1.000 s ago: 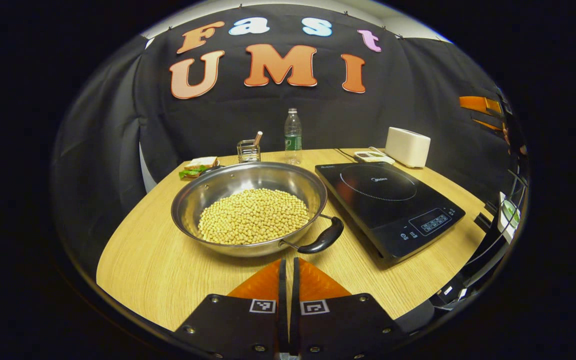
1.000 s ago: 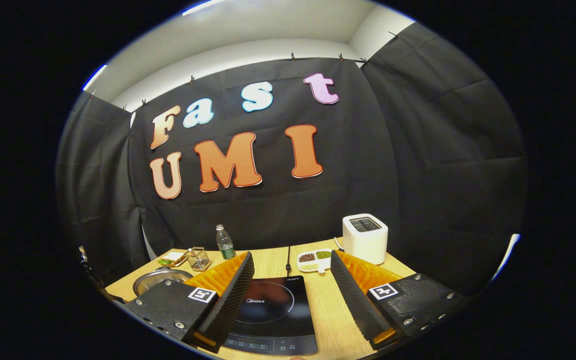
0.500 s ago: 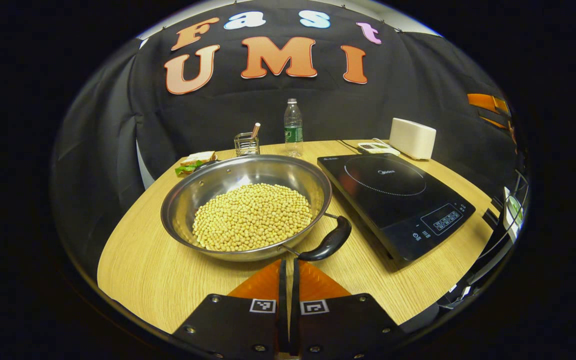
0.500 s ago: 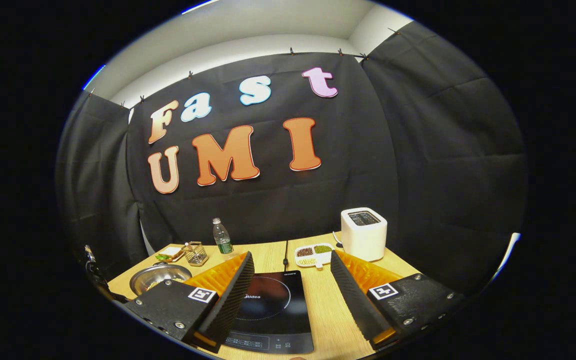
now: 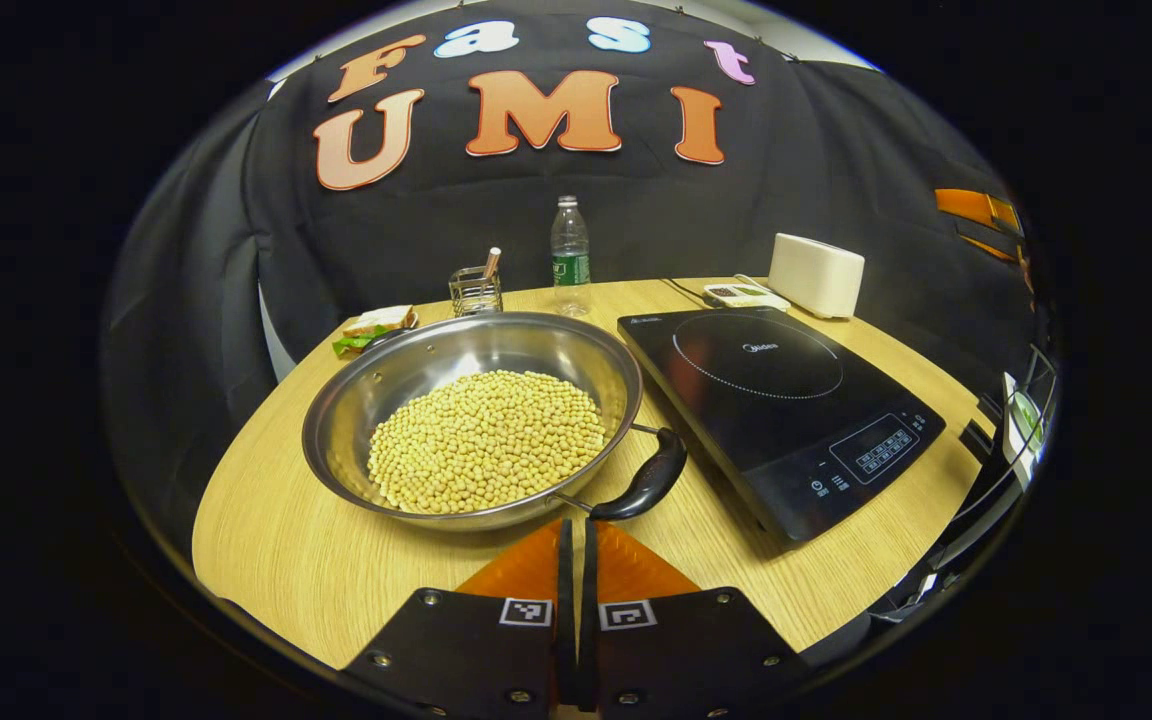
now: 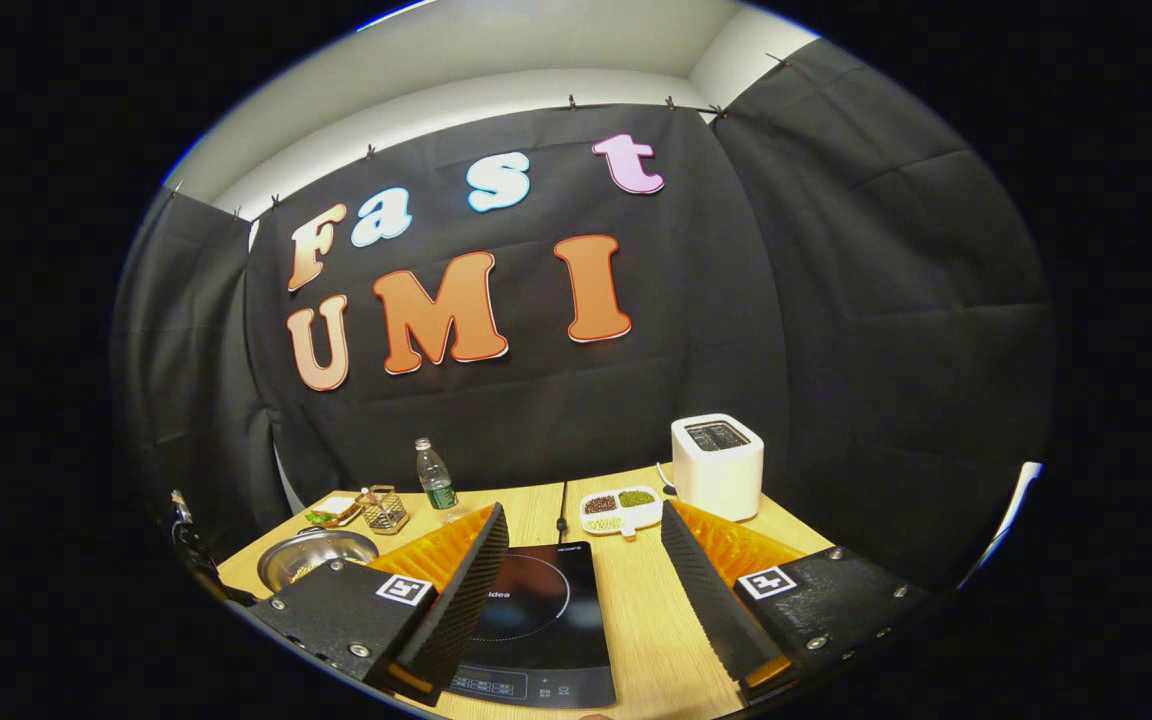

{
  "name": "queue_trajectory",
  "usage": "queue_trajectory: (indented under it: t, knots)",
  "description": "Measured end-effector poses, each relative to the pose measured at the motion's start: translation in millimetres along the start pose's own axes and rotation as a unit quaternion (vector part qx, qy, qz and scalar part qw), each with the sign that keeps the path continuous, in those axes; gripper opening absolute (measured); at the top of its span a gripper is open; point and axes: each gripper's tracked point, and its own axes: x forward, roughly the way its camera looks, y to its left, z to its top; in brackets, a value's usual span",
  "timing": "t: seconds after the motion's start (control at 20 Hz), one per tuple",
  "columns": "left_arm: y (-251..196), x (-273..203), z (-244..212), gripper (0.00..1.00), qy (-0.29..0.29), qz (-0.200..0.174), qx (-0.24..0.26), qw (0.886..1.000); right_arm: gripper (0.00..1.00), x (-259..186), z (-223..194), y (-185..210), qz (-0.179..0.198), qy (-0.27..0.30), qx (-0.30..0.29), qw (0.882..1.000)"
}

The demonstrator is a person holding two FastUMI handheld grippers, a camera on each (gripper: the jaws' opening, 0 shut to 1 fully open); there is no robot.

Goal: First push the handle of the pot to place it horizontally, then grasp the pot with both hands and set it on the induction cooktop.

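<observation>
A steel pot (image 5: pixel 376 385) full of pale beans sits on the wooden table, left of the black induction cooktop (image 5: pixel 776 400). Its black near handle (image 5: pixel 648 482) points toward the front right, close to the cooktop's edge. My left gripper (image 5: pixel 576 535) is shut with nothing in it, its tips just short of the pot's near rim and left of that handle. In the right gripper view, my right gripper (image 6: pixel 584 545) stands open above the cooktop (image 6: pixel 536 620), holding nothing. The pot (image 6: pixel 306 552) lies at the far left there.
At the back of the table (image 5: pixel 316 560) stand a water bottle (image 5: pixel 569 255), a wire holder (image 5: pixel 474 290), a sandwich (image 5: pixel 374 325), a white toaster (image 5: pixel 816 275) and a small divided dish (image 6: pixel 620 508). The cooktop's cable (image 6: pixel 561 500) runs to the back wall.
The left gripper has come closer to the pot and drifted right, so pot and handle sit lower and further left. The right gripper view has tilted slightly; its jaws stay open.
</observation>
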Motion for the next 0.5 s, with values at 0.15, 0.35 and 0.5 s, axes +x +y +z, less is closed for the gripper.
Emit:
queue_trajectory:
  t: [0.15,0.35,0.5]
  knots:
    - [-4.1,5.7,2.5,0.02,-0.002,-0.001,-0.006,1.000,0.95,0.7,-1.1,-3.9,-0.003,0.001,0.004,1.000]
    - [-11.2,14.8,6.9,0.02,-0.004,0.002,-0.003,1.000,0.95,0.7,-2.2,-8.4,-0.006,0.003,0.007,1.000]
    - [-16.7,22.1,11.3,0.02,-0.010,-0.001,0.003,1.000,0.95,0.2,-4.0,-9.4,-0.007,0.004,0.005,1.000]
